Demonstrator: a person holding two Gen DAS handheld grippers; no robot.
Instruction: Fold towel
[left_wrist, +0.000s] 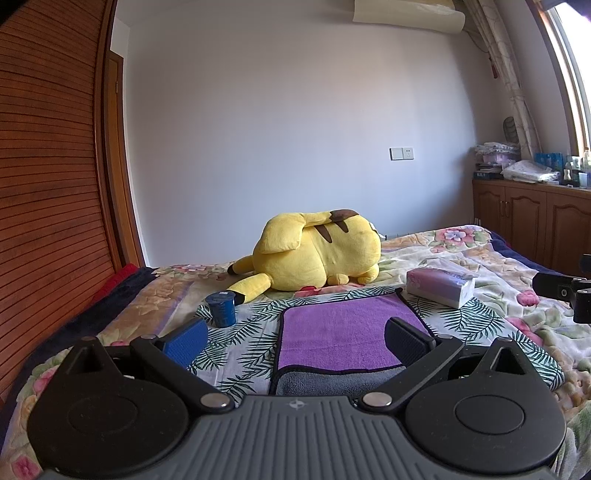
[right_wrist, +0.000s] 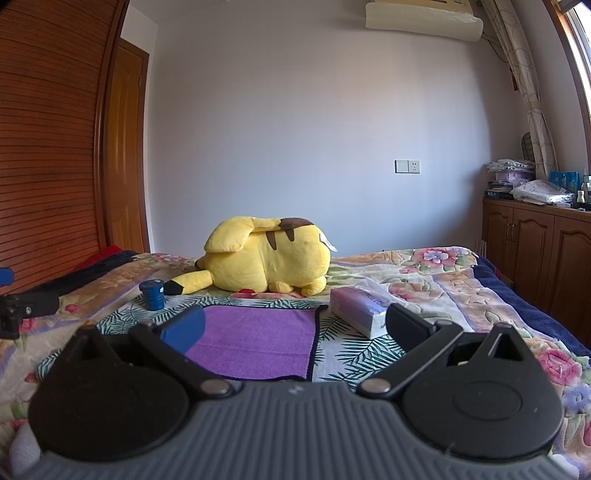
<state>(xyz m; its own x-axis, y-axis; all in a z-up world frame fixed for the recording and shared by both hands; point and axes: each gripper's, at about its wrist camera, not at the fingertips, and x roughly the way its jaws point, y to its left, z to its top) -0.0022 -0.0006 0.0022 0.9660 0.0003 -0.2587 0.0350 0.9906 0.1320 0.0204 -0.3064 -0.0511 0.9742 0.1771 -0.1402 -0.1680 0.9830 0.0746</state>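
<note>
A purple towel (left_wrist: 340, 332) with dark edging lies on a leaf-print cloth on the bed, its near part turned over to show a grey side (left_wrist: 332, 382). It also shows in the right wrist view (right_wrist: 258, 339). My left gripper (left_wrist: 295, 339) is open and empty, hovering over the towel's near left part. My right gripper (right_wrist: 295, 328) is open and empty, above the towel's near right part. The right gripper's body shows at the right edge of the left wrist view (left_wrist: 565, 291); the left gripper's body shows at the left edge of the right wrist view (right_wrist: 22, 306).
A yellow plush toy (left_wrist: 317, 254) lies behind the towel. A small blue cup (left_wrist: 221, 308) stands left of the towel. A tissue pack (left_wrist: 439, 286) lies to its right. A wooden wardrobe (left_wrist: 48, 184) is on the left, cabinets (left_wrist: 535, 218) on the right.
</note>
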